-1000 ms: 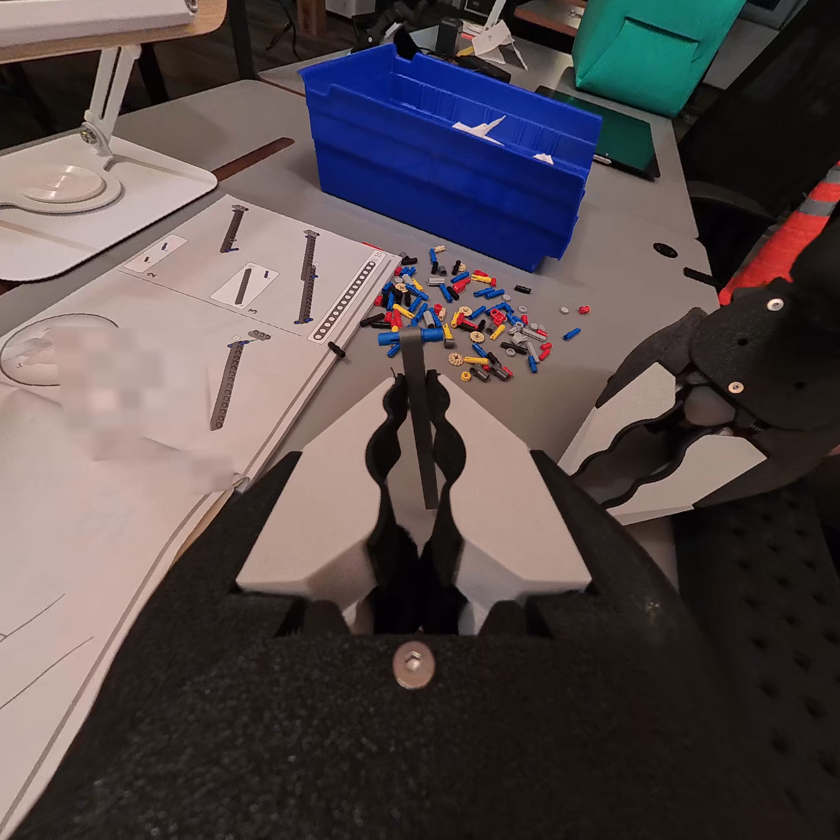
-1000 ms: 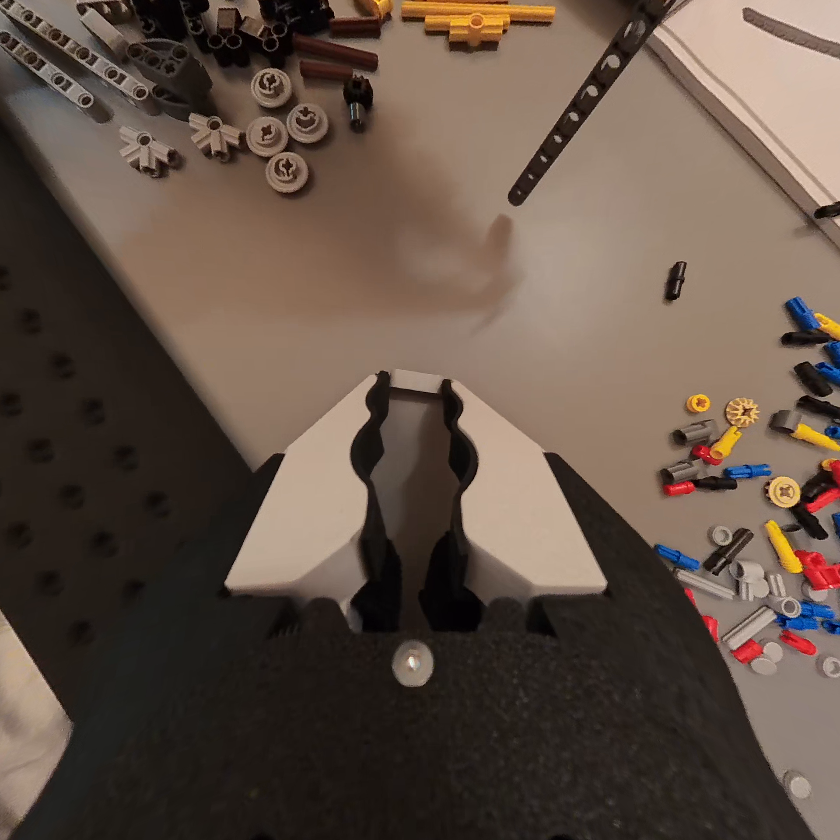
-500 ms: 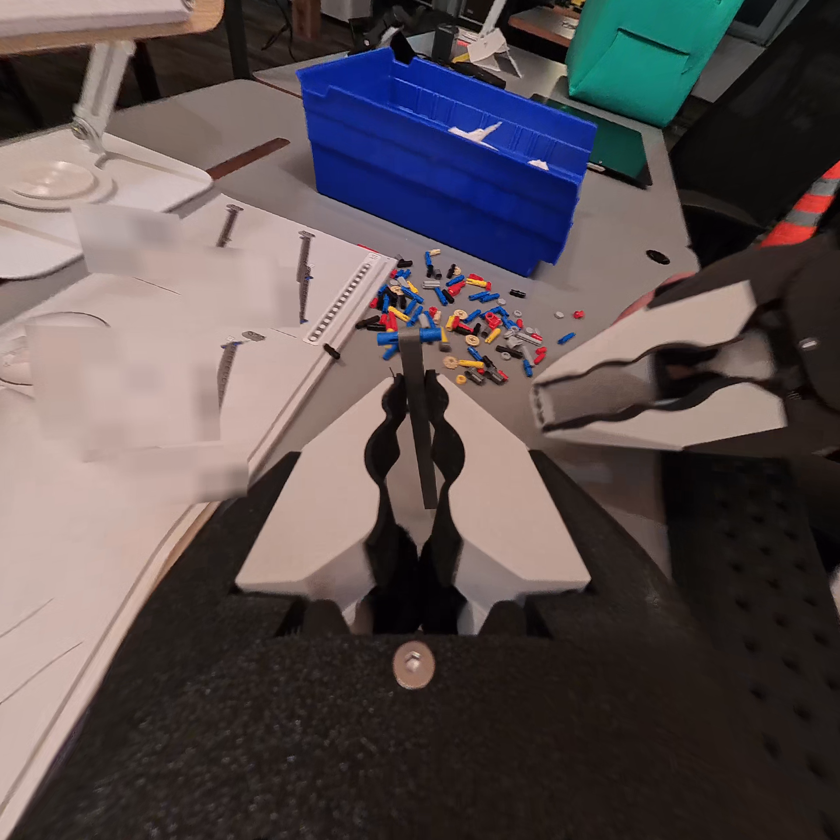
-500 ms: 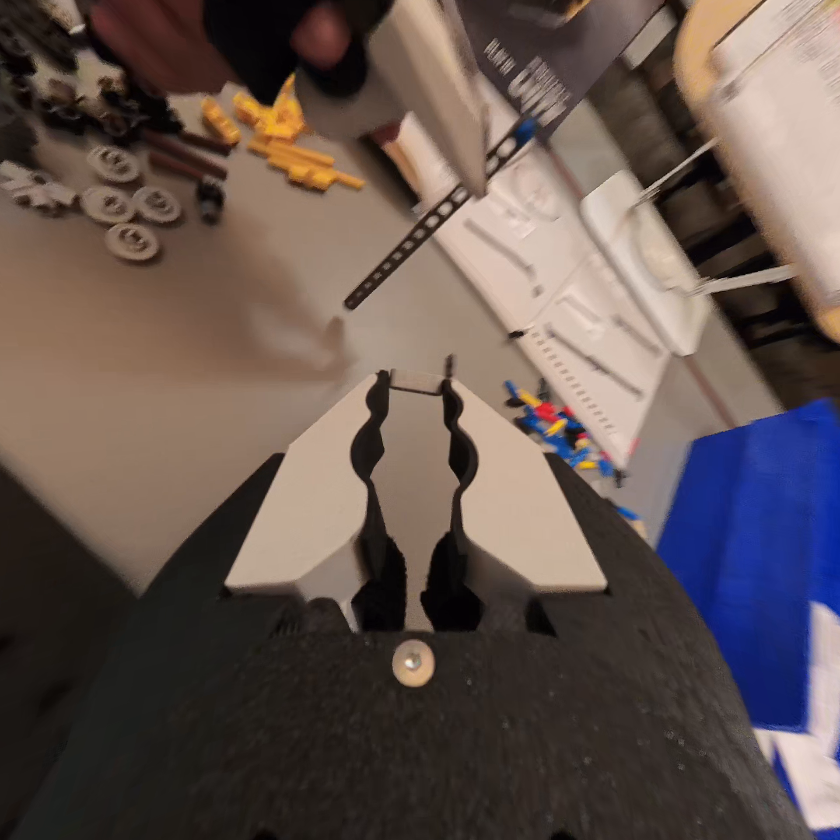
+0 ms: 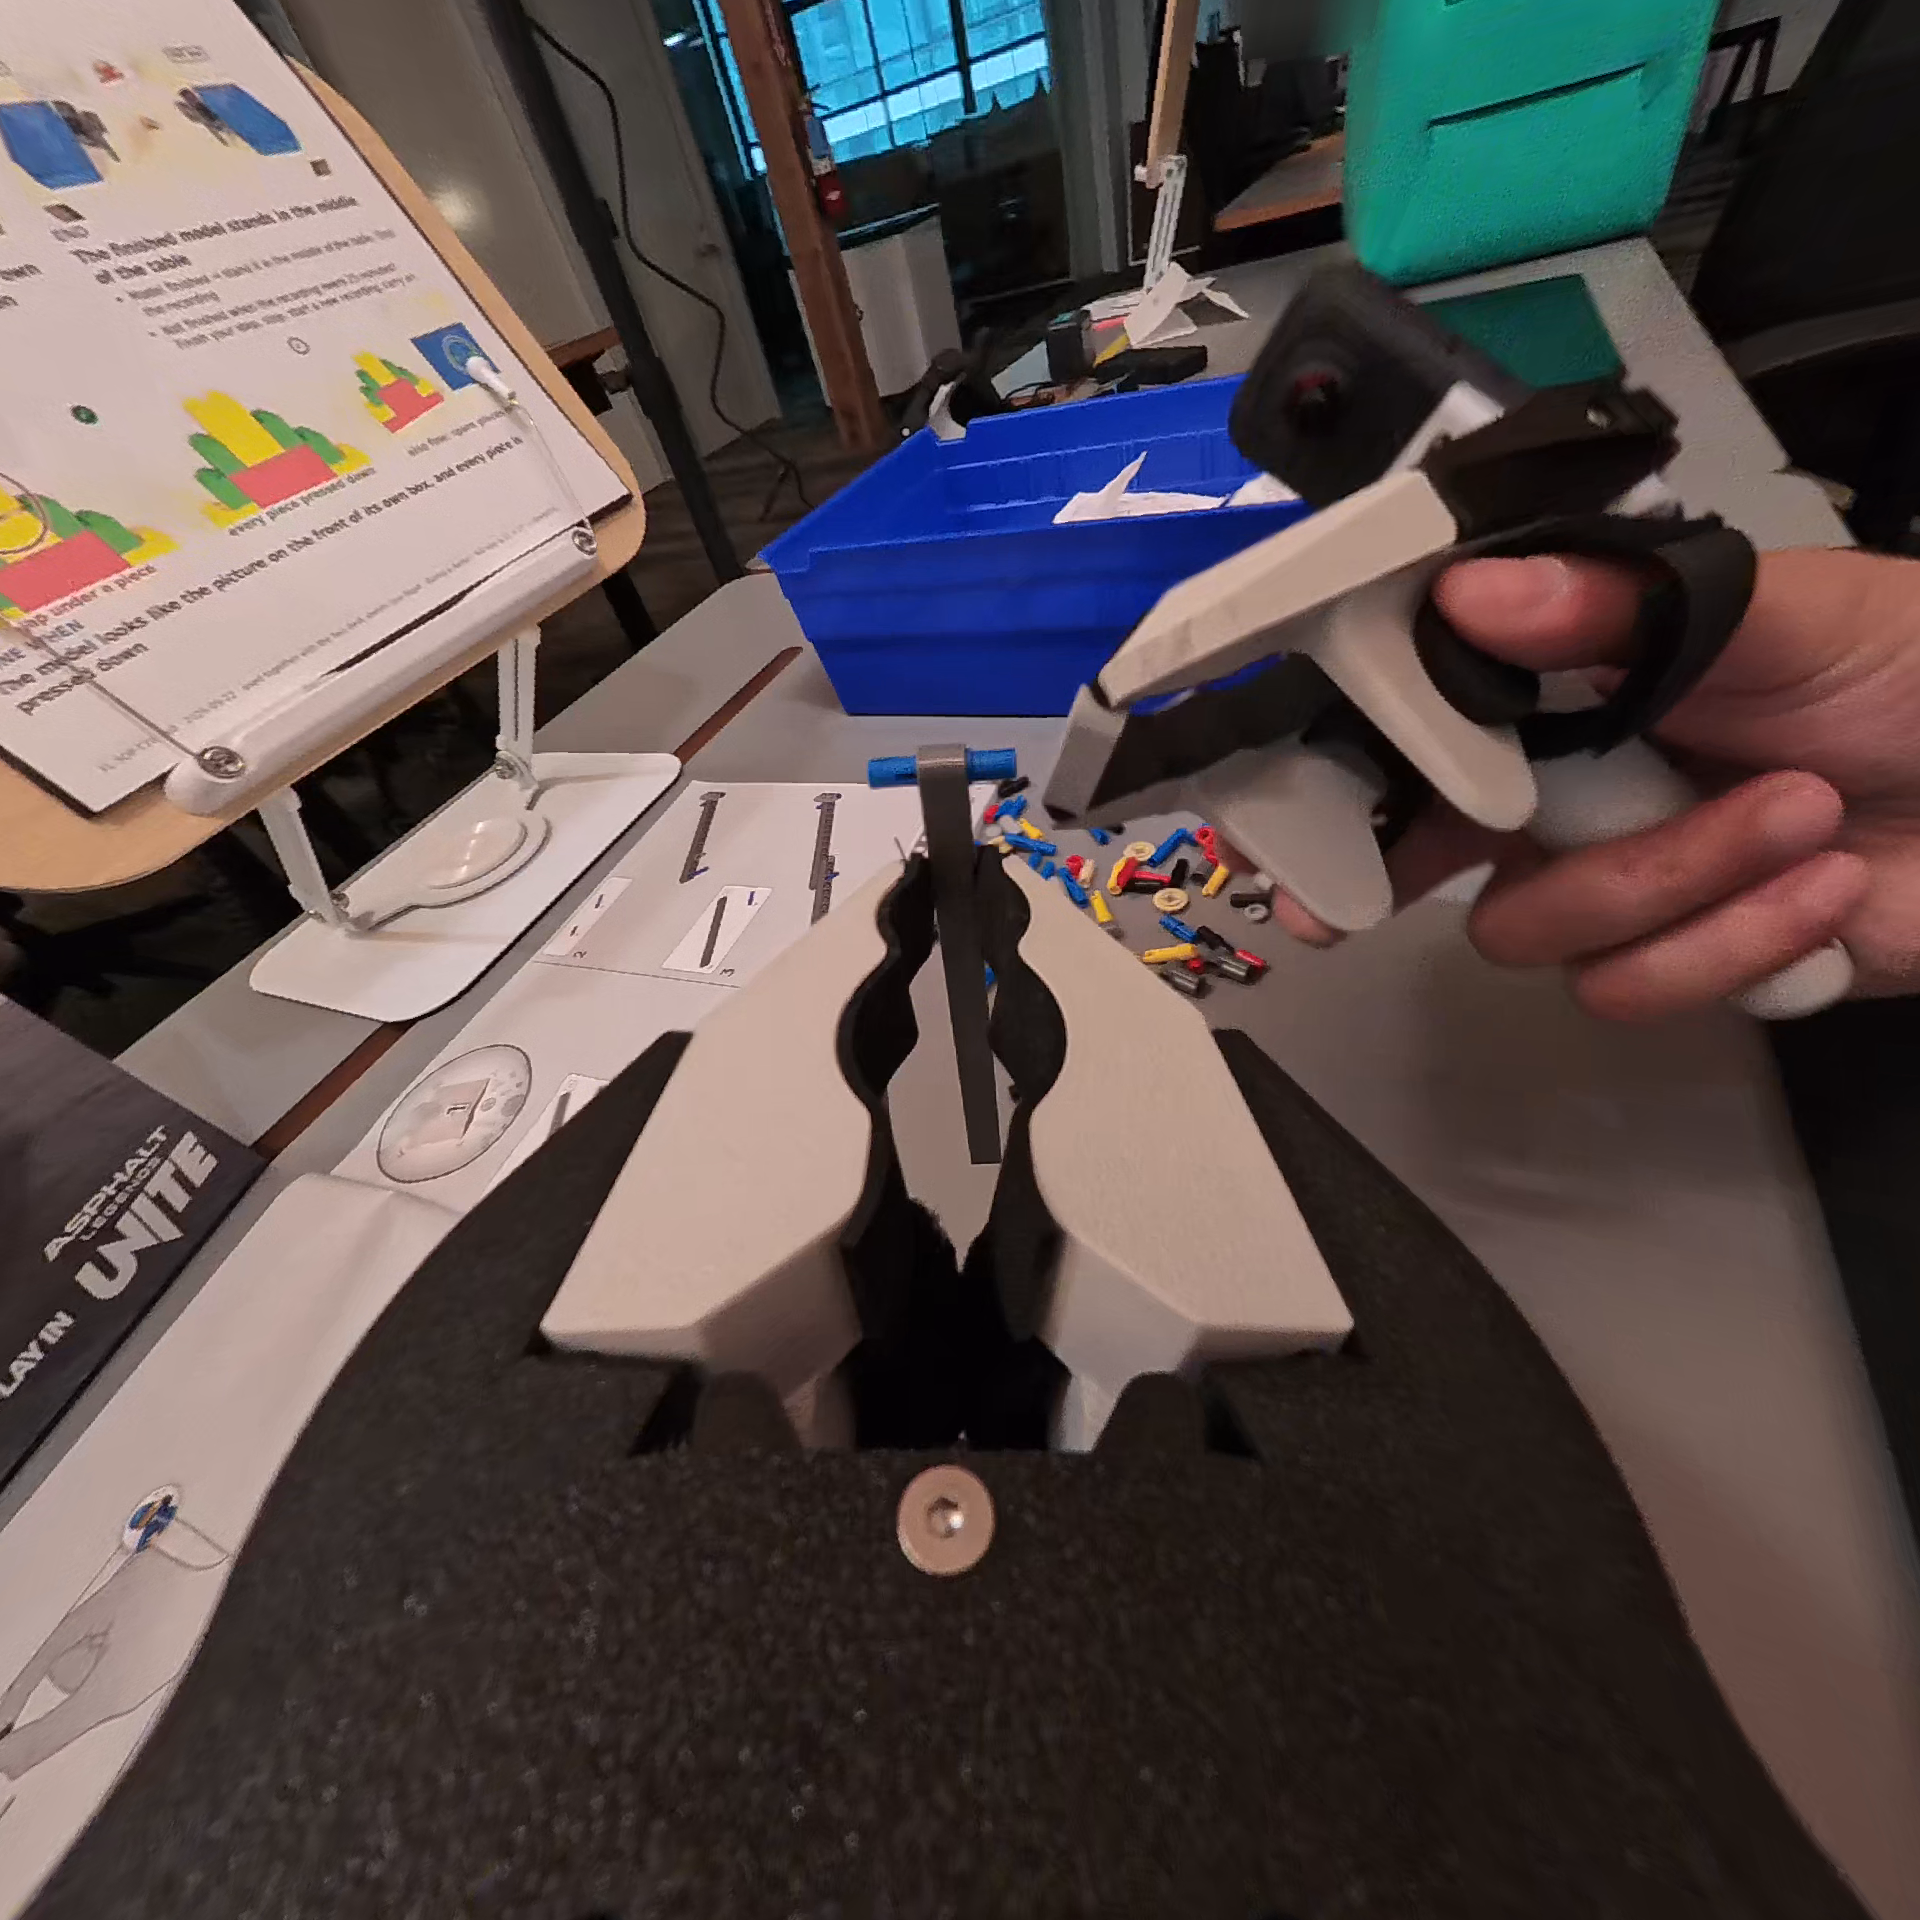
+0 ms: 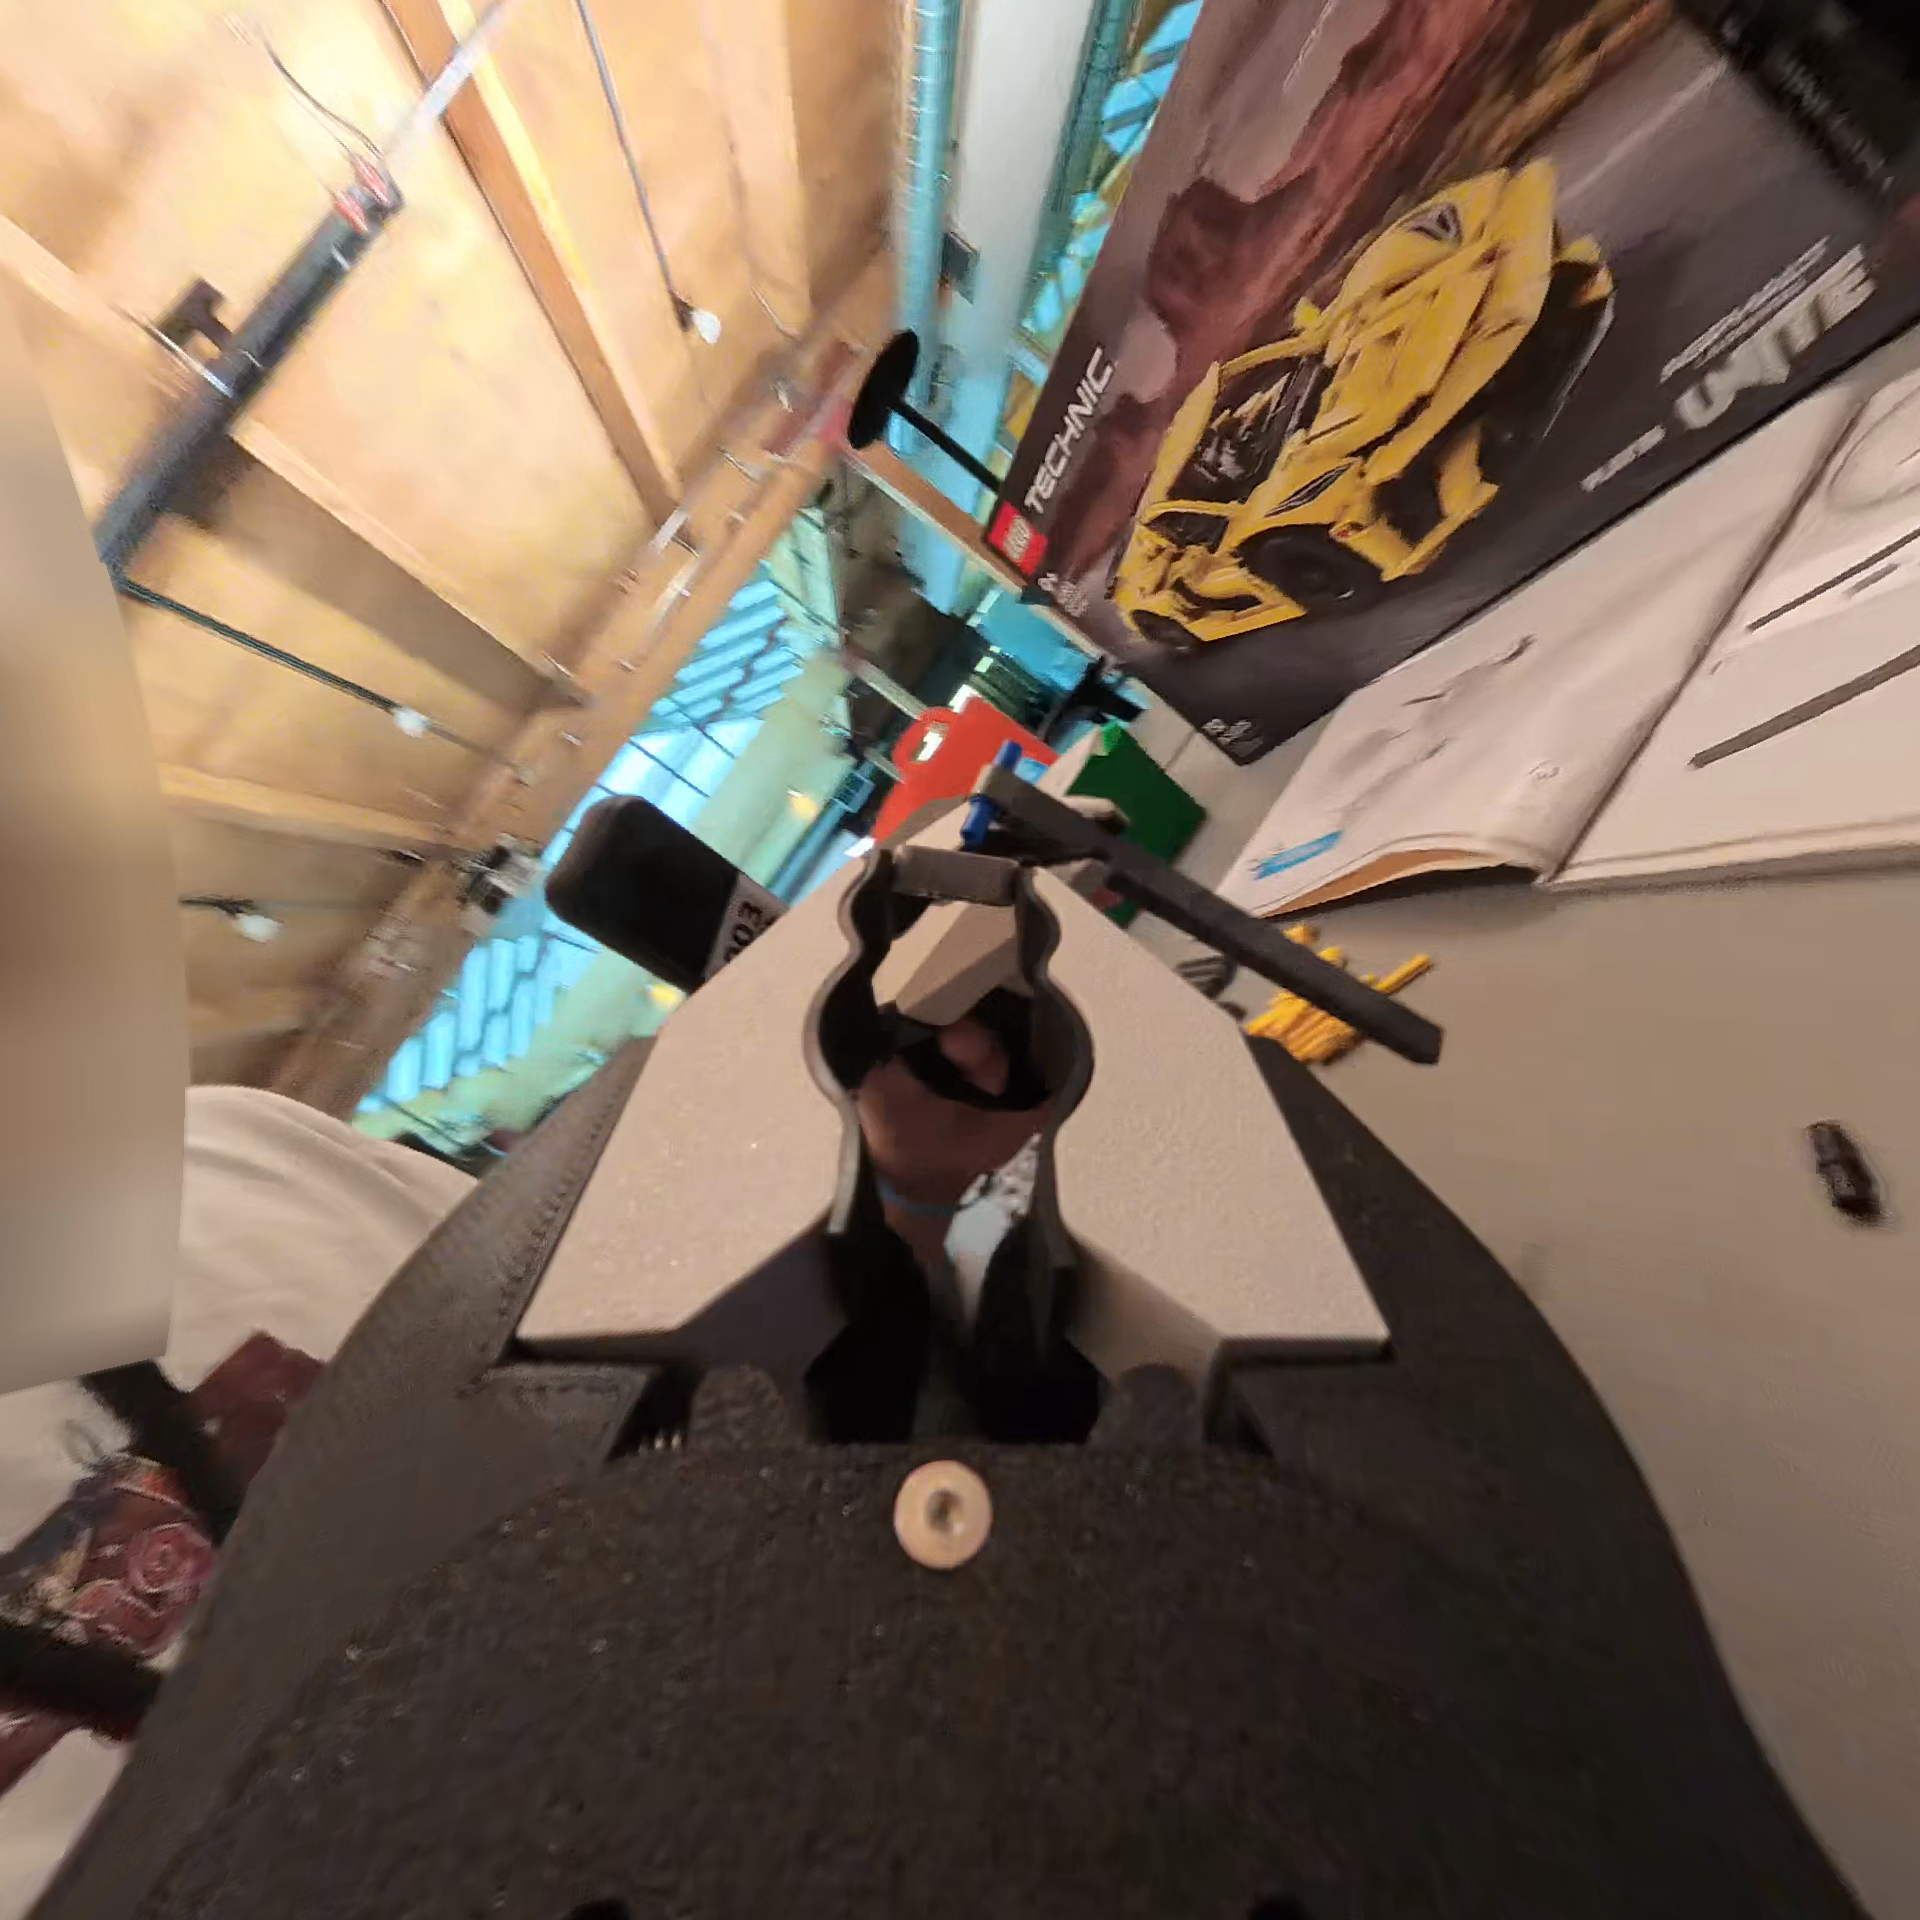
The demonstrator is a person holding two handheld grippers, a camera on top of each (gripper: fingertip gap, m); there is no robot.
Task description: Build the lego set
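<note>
My left gripper (image 5: 951,878) is shut on a long dark grey beam (image 5: 961,987) and holds it upright above the table. A blue pin (image 5: 940,769) crosses the beam's top end. My right gripper (image 5: 1075,748), held by a hand, hovers just right of that end and points at it. In the right wrist view my right gripper (image 6: 951,873) is shut on a small light grey piece (image 6: 961,883), right next to the beam (image 6: 1247,940) and its blue pin (image 6: 982,810). The left gripper's fingers (image 6: 935,971) show behind.
A blue bin (image 5: 997,582) stands behind a scatter of small coloured pins (image 5: 1143,883). The open instruction booklet (image 5: 644,935) and a sheet on a white stand (image 5: 260,416) lie to the left. The set's box (image 6: 1455,364), yellow pieces (image 6: 1309,1013) and a black pin (image 6: 1839,1169) are near. The grippers are tip to tip, or close to it.
My right gripper has risen from the table and swung round to face the beam's top end. My left gripper has tilted up with the beam still in it.
</note>
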